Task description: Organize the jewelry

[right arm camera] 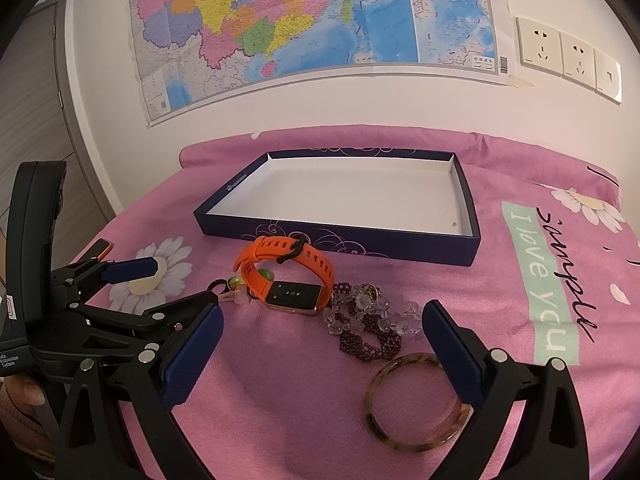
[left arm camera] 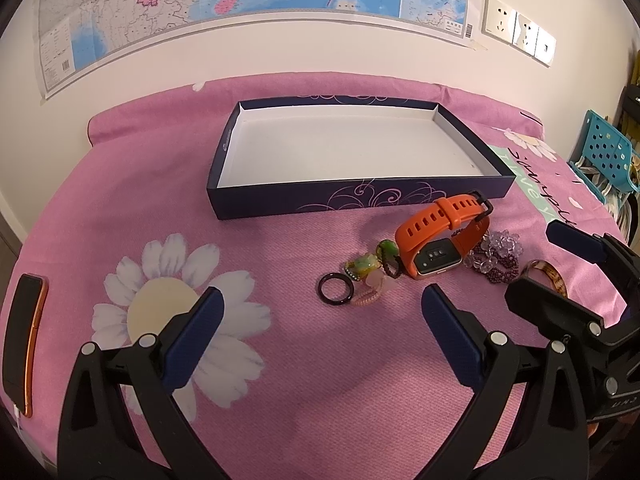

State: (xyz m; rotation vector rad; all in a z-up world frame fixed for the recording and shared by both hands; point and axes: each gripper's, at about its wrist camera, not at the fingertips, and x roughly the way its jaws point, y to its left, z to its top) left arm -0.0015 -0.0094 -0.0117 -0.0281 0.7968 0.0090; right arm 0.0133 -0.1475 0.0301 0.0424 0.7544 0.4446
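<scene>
An empty dark blue box [left arm camera: 400, 196] [right arm camera: 360, 246] with a white inside lies on the pink cloth. In front of it lies a pile of jewelry: an orange watch [left arm camera: 440, 236] [right arm camera: 288, 276], a black ring [left arm camera: 337, 289], green bead pieces [left arm camera: 370, 262], a purple and clear bead bracelet [left arm camera: 496, 258] [right arm camera: 368, 328] and a brown tortoiseshell bangle [right arm camera: 416, 400] [left arm camera: 550, 274]. My left gripper [left arm camera: 322, 330] is open and empty, just short of the black ring. My right gripper [right arm camera: 322, 346] is open and empty; its right finger [right arm camera: 452, 354] overlaps the bangle's far right rim.
A black and orange device [left arm camera: 24, 340] [right arm camera: 102, 248] lies at the cloth's left edge. A map and wall sockets [right arm camera: 568, 56] are on the wall behind. A teal perforated chair [left arm camera: 604, 152] stands to the right. Each gripper shows in the other's view [left arm camera: 576, 280] [right arm camera: 132, 280].
</scene>
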